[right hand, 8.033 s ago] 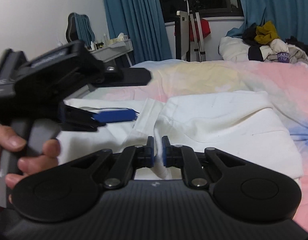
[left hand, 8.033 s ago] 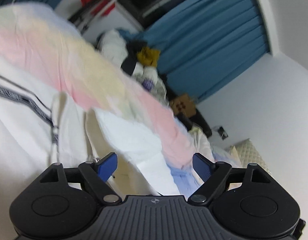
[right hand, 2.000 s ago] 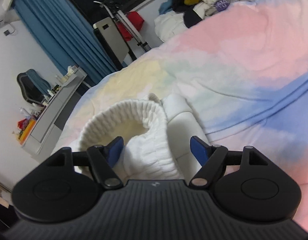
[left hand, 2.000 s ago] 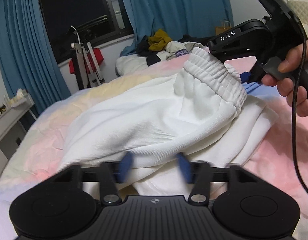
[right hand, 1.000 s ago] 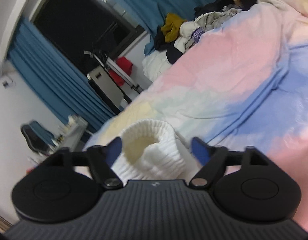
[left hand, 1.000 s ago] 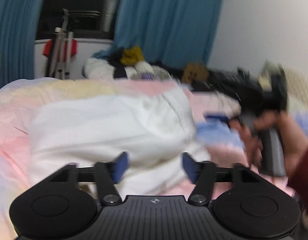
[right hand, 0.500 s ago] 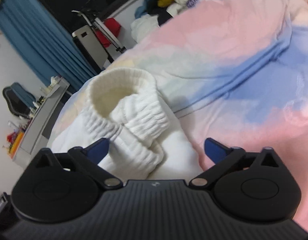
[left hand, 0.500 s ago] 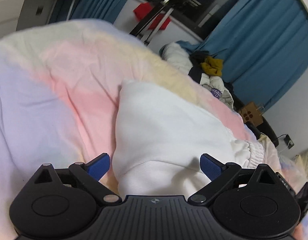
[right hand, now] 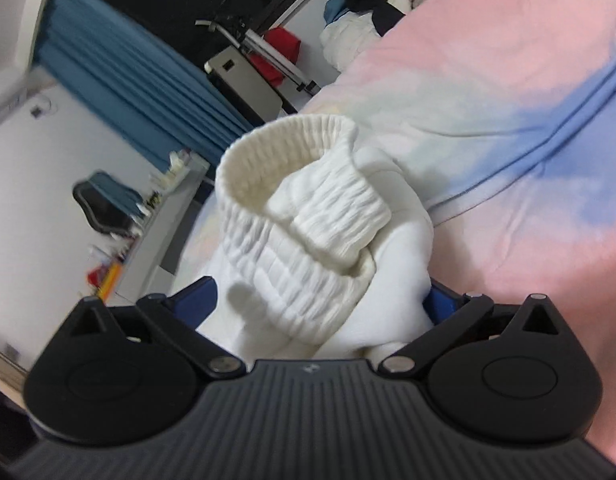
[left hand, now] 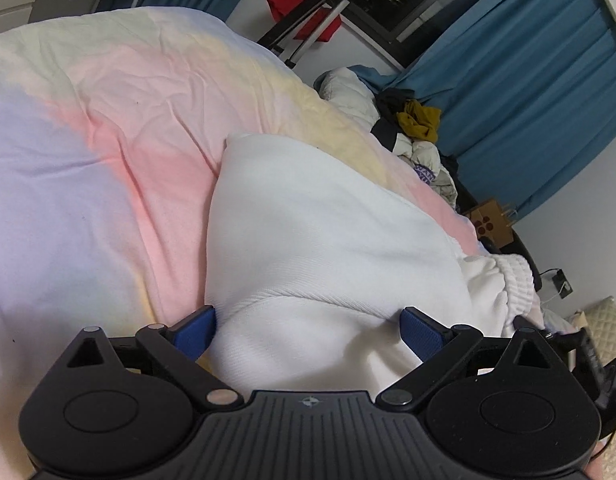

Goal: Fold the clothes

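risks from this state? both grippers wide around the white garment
1. The elastic waistband stands up bunched and curled; closing the right gripper here may pinch several layers and spoil the fold.
2. The left gripper straddles a thick folded edge of the white garment; it could also catch the bedsheet underneath.

The left gripper (left hand: pixel 308 326) is hovering with jaws spread wide around the near end of white folded pants (left hand: pixel 315 232), which are lying on the pastel duvet (left hand: pixel 88 120), elastic waistband (left hand: pixel 507 280) toward its right edge.
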`<state>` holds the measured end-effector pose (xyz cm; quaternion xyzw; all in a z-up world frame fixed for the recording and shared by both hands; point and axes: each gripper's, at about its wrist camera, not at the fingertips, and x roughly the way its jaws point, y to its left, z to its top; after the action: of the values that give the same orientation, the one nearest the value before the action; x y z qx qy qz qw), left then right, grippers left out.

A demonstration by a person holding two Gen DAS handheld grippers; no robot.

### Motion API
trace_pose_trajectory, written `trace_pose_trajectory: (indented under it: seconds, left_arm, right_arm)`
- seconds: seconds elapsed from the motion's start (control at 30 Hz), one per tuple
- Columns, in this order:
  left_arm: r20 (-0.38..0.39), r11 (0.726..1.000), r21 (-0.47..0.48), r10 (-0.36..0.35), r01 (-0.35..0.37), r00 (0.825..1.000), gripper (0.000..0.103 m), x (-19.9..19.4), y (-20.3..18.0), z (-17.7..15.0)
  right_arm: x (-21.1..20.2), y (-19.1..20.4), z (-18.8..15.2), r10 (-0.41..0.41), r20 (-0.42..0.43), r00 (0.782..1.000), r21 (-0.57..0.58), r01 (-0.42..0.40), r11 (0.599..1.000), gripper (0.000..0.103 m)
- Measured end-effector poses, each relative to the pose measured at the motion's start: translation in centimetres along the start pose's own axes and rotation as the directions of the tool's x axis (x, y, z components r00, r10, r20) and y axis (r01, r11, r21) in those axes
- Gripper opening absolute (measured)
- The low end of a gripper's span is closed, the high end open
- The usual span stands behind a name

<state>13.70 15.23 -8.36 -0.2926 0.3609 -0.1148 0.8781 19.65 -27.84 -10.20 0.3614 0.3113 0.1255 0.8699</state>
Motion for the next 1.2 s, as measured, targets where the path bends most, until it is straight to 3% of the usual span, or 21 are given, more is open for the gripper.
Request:
trace_pose_trajectory:
  seconds: [0.17,0.2,0.23,0.3,0.33,0.4,0.5,0.6,0.7,0.8,0.93,1.07,1.2]
  left_arm:
    - [0.008,0.999,0.04,0.021,-0.021,1.0,0.095,0.4,-0.5,-0.4]
    - [0.012,0.998,0.049,0.035,-0.036,0.999,0.087,0.5,-0.6,-0.5]
    - [0.02,0.996,0.066,0.058,-0.059,0.998,0.071,0.5,-0.7,-0.6]
    - [0.038,0.992,0.089,0.083,-0.086,0.996,0.06,0.2,-0.9,-0.6]
    - [0.046,0.994,0.086,0.069,-0.073,0.997,0.052,-0.1,-0.9,-0.6]
    - [0.063,0.996,0.08,0.042,-0.047,0.997,0.044,-0.7,-1.0,-0.5]
    - [0.1,0.998,0.067,0.014,-0.021,0.995,0.034,-1.9,-2.3,-0.1]
    - [0.137,0.998,0.062,-0.017,0.008,0.99,0.03,-3.2,-4.7,0.9]
    - [0.148,0.992,0.102,-0.083,0.069,0.985,0.029,-3.8,-7.9,2.3]
    - [0.155,0.979,0.166,-0.142,0.116,0.978,0.029,-3.0,-12.6,3.6]
    - [0.146,0.956,0.236,-0.211,0.173,0.967,0.029,0.8,-20.0,3.9]
    - [0.11,0.926,0.299,-0.274,0.231,0.955,0.029,7.4,-27.8,2.9]
    - [0.038,0.895,0.339,-0.322,0.291,0.946,0.029,15.6,-34.7,0.3]
  right_arm:
    - [2.3,-0.7,-0.6,-0.085,-0.011,0.996,0.012,0.086,0.996,0.103]
    - [2.6,-0.8,-0.7,-0.097,-0.007,0.995,0.024,0.097,0.995,0.102]
    - [2.7,-0.5,-0.9,-0.118,0.004,0.993,0.004,0.118,0.993,0.097]
    - [2.2,0.6,-0.9,-0.167,0.033,0.985,-0.057,0.169,0.984,0.071]
    - [1.8,1.1,-0.8,-0.178,0.049,0.983,-0.07,0.181,0.981,0.065]
    - [0.8,1.7,-0.4,-0.152,0.084,0.985,-0.051,0.156,0.986,0.053]
    - [-0.6,2.9,0.2,-0.113,0.128,0.985,-0.055,0.121,0.991,0.046]
    - [-2.6,4.0,1.3,-0.035,0.186,0.982,-0.056,0.046,0.997,0.044]
    - [-5.4,4.4,2.9,0.059,0.262,0.963,-0.055,-0.046,0.997,0.044]
    - [-9.0,3.7,4.9,0.118,0.349,0.93,-0.054,-0.106,0.993,0.044]
    - [-13.2,1.7,7.8,0.117,0.48,0.869,-0.058,-0.102,0.993,0.044]
    - [-16.7,-1.8,10.6,0.078,0.629,0.774,-0.051,-0.059,0.997,0.044]
    - [-19.0,-7.7,11.6,0.006,0.744,0.669,0.035,-0.049,0.998,0.044]
